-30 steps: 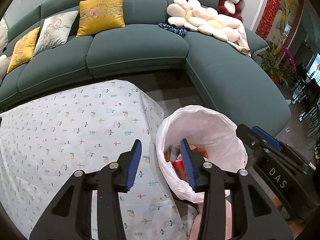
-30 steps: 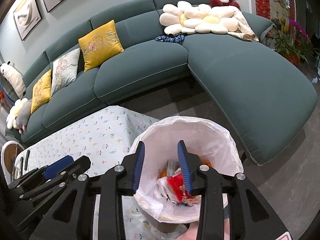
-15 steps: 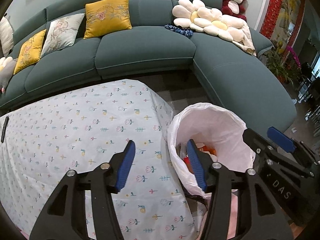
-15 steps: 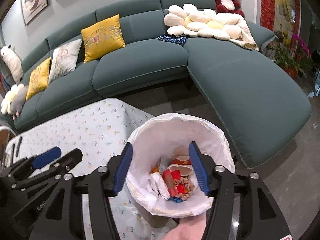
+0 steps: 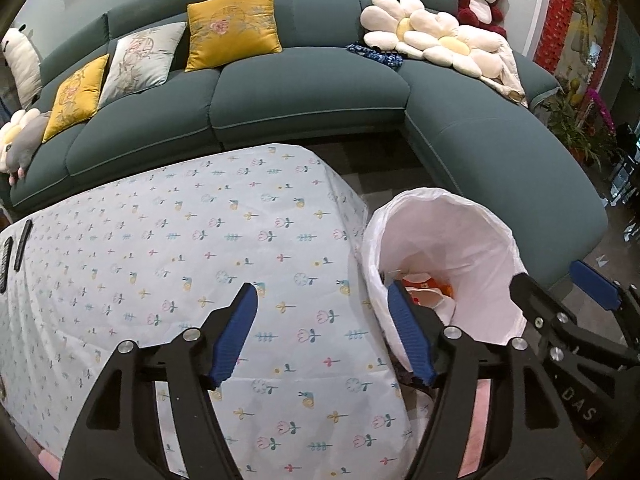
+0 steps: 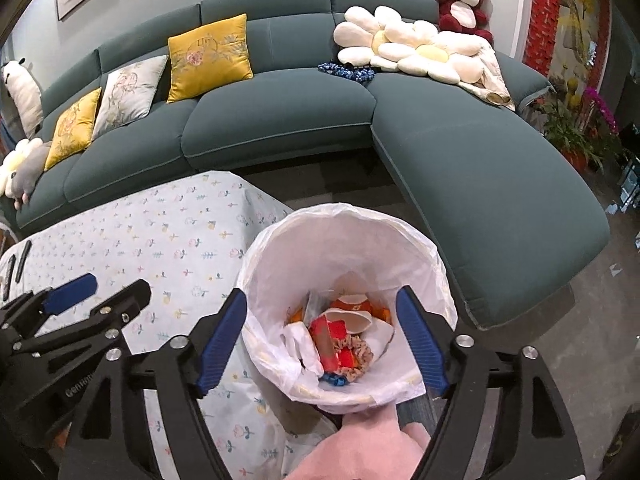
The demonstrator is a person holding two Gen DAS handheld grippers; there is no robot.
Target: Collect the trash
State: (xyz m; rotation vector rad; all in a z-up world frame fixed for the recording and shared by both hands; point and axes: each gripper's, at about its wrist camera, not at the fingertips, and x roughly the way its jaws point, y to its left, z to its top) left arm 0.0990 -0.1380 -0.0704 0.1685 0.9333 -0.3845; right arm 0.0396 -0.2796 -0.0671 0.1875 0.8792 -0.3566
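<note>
A bin lined with a white bag [image 6: 344, 248] stands on the floor beside the table; it also shows in the left wrist view [image 5: 444, 232]. Inside lies mixed trash [image 6: 340, 336]: red and orange wrappers, white paper, a tan scrunchie, a blue bit. My right gripper [image 6: 322, 328] is open and empty, held above the bin mouth. My left gripper [image 5: 322, 322] is open and empty over the table's right edge, next to the bin. The right gripper's blue-padded fingers [image 5: 592, 284] show at the right of the left wrist view.
A low table under a floral cloth [image 5: 168, 248] lies left of the bin, with dark remote-like sticks [image 5: 20, 244] at its far left. A teal corner sofa [image 5: 312, 92] with cushions and plush toys wraps behind. Pink fabric [image 6: 360, 448] lies below the bin.
Both grippers have opened wider and pulled back and up from the bin. More of the table and the trash in the bin shows now.
</note>
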